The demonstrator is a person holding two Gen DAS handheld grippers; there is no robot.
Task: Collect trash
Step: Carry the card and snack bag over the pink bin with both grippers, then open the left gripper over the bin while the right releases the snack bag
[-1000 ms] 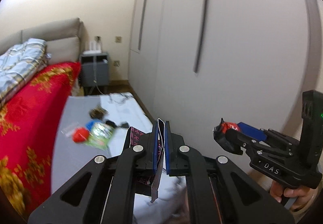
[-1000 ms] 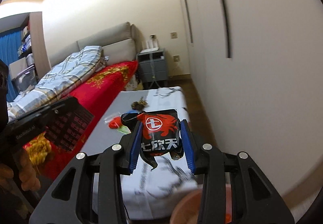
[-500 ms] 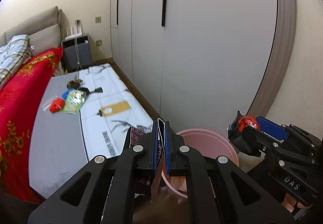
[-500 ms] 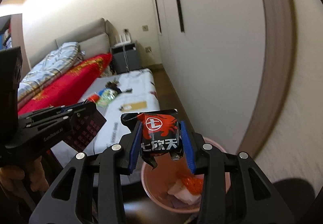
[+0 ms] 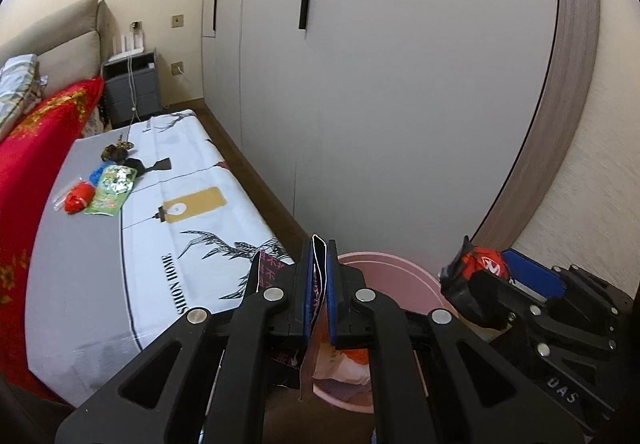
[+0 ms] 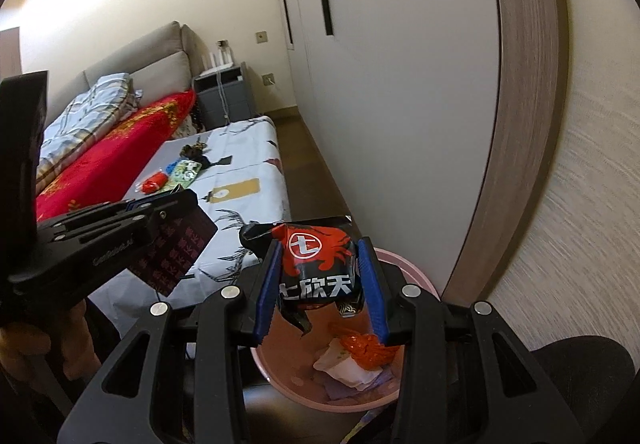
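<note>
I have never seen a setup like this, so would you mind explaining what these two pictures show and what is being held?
No robot here: a person holds a two-finger gripper in each hand, each with a fisheye camera looking along its fingers. One picture comes from each camera.

The left gripper is shut on a thin dark wrapper, seen edge-on in its own view. The right gripper is shut on a red-and-black snack bag. Both hang over a pink bin already holding some rubbish.

Behind, more litter lies on a low covered surface: a green packet and a red item.
</note>
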